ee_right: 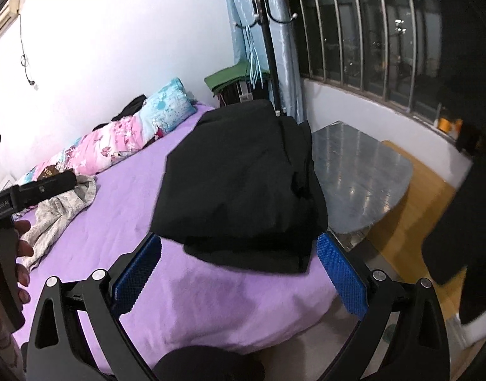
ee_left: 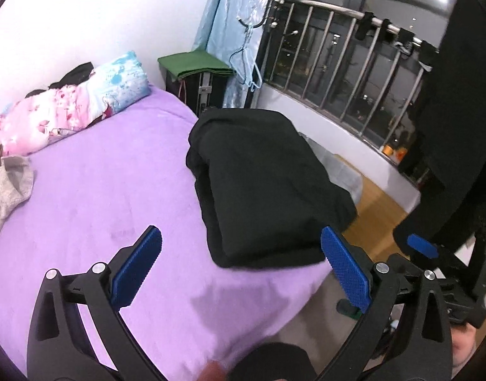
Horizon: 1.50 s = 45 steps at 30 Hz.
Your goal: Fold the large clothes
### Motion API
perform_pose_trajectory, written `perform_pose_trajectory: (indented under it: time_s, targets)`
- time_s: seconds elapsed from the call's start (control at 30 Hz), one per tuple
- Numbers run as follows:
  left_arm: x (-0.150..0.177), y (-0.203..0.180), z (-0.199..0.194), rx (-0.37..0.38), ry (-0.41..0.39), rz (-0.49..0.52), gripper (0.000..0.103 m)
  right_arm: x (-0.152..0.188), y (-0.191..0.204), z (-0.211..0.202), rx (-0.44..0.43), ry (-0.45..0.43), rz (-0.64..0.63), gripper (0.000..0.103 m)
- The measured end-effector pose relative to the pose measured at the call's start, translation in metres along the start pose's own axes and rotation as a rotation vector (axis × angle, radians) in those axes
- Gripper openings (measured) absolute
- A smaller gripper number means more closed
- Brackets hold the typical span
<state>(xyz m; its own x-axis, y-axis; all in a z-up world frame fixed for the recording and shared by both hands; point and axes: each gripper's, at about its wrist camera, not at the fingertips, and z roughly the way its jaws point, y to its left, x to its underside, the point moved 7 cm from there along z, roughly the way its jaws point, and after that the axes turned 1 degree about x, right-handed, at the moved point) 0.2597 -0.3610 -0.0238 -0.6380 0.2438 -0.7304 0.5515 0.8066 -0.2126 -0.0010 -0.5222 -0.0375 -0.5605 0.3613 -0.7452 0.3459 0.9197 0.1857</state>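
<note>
A black garment [ee_left: 258,184] lies folded into a thick rectangular bundle on the purple bed sheet [ee_left: 100,190], near the bed's right edge; it also shows in the right wrist view [ee_right: 239,184]. My left gripper [ee_left: 239,270] is open and empty, just short of the bundle's near edge. My right gripper [ee_right: 239,273] is open and empty, its blue fingertips [ee_right: 341,273] on either side of the bundle's near edge, a little short of it. The right gripper also shows at the right in the left wrist view [ee_left: 423,247].
A grey garment [ee_right: 58,212] lies crumpled at the bed's left. A floral pillow [ee_left: 74,104] rests against the wall. A clear plastic box [ee_right: 357,171] stands on the wooden floor beside the bed. A green-topped stand [ee_left: 195,63], blue curtain and barred window are behind.
</note>
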Motion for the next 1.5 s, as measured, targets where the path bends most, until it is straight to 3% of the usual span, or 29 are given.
perform_pose_trajectory:
  time_s: [0.27,0.5,1.5]
  targets:
    - [0.035,-0.014,-0.054,-0.011,-0.033,-0.008,0.097,0.028,0.021,-0.047,0.039,-0.033,0.004,0.097]
    - [0.049,-0.032,-0.079,0.000,-0.047,0.015,0.097,0.047,0.038,-0.075,0.061,-0.054,-0.023,0.097]
    - [0.066,-0.049,-0.105,-0.002,-0.055,0.033,0.097,0.052,0.059,-0.097,0.032,-0.075,-0.059,0.097]
